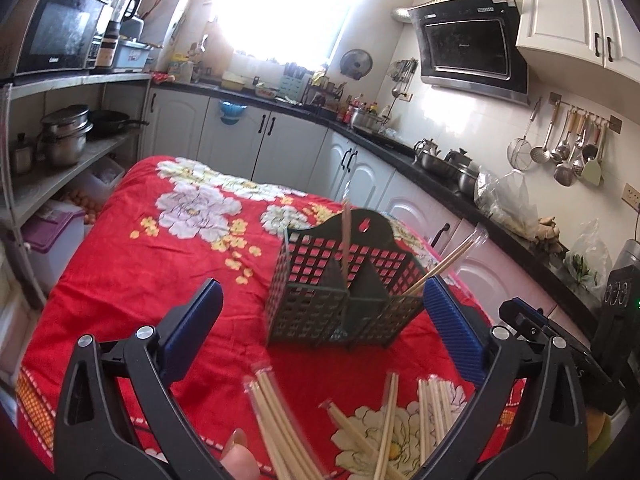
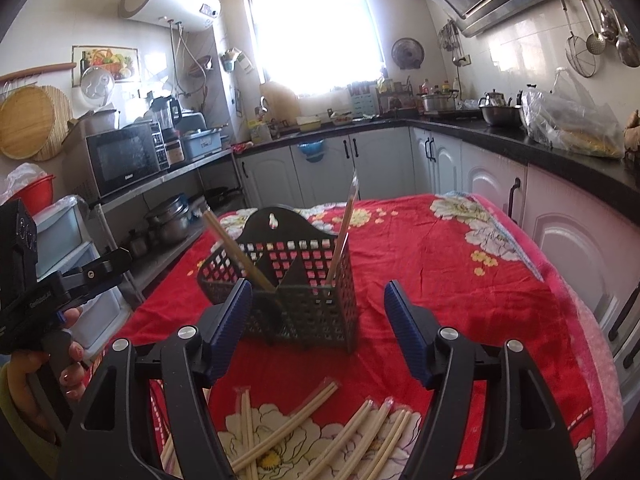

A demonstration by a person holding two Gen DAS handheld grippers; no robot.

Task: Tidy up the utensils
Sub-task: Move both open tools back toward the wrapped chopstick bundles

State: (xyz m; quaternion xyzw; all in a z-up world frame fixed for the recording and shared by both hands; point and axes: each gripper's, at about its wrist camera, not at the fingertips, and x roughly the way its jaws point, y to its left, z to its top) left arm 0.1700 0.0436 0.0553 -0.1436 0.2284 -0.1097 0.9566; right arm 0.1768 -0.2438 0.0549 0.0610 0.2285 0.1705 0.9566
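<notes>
A dark green slotted utensil basket (image 1: 344, 300) (image 2: 304, 304) stands on the red floral tablecloth (image 1: 140, 264) (image 2: 460, 280). One wrapped pair of chopsticks (image 1: 346, 232) (image 2: 343, 232) stands upright in it, and another pair (image 1: 448, 264) (image 2: 234, 248) leans outward. Several loose wrapped chopsticks (image 1: 276, 416) (image 2: 320, 428) lie on the cloth close below both grippers. My left gripper (image 1: 322, 286) is open wide with nothing between its blue pads, a little short of the basket. My right gripper (image 2: 319, 286) is open and holds nothing, also just short of the basket.
The right gripper's body (image 1: 532, 324) shows at the right edge, and the left gripper (image 2: 92, 272) in a hand (image 2: 68, 344) at the left edge. A black countertop (image 2: 540, 148) with pots and bags runs along the right; a shelf (image 1: 80, 80) holds a microwave and pans.
</notes>
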